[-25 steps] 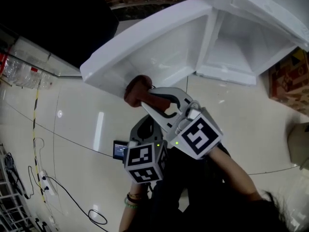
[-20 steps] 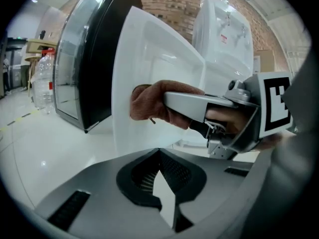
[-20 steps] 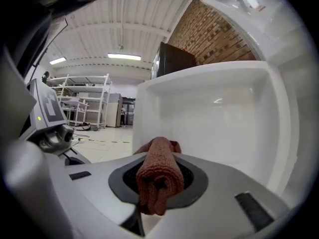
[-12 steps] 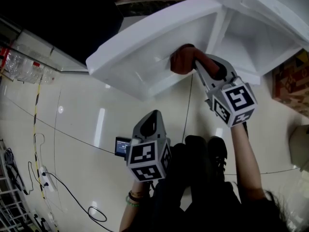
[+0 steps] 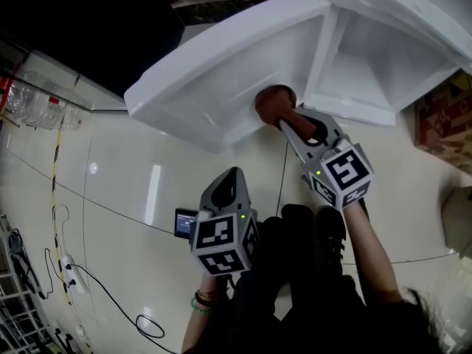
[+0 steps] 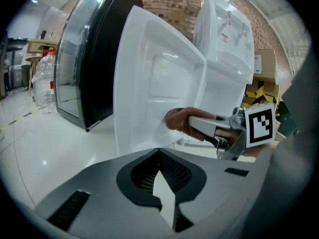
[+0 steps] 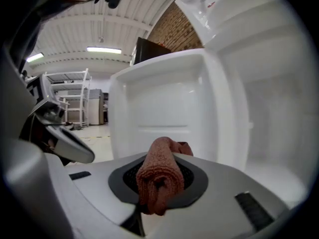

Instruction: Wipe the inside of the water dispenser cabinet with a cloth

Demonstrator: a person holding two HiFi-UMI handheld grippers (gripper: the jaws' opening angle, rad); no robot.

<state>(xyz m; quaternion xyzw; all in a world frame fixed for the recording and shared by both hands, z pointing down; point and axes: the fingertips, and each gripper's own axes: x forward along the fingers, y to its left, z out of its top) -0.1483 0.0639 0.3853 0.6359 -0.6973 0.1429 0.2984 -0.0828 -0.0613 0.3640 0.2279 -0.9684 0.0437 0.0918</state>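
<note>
In the head view, my right gripper point(image 5: 284, 116) reached up to the open door point(image 5: 214, 87) of the dispenser, its fingers pinching a brown cloth point(image 5: 274, 102). The cloth sat against the door's white inner face, close to the hinge side and just beside the open cabinet point(image 5: 376, 72). My left gripper point(image 5: 230, 177) hung lower, well apart from the door, over the glossy floor point(image 5: 110, 190).

In the left gripper view, its fingers were pressed together with nothing between them. Beyond them I saw the right gripper and cloth at the door's lower part, a water bottle point(image 6: 219, 14) on top of the dispenser, and a dark appliance point(image 6: 94, 59) to the left.

In the right gripper view, the fingers clamped the bunched cloth, with the door's recessed panel straight ahead. I could not tell there whether cloth and panel touched.
</note>
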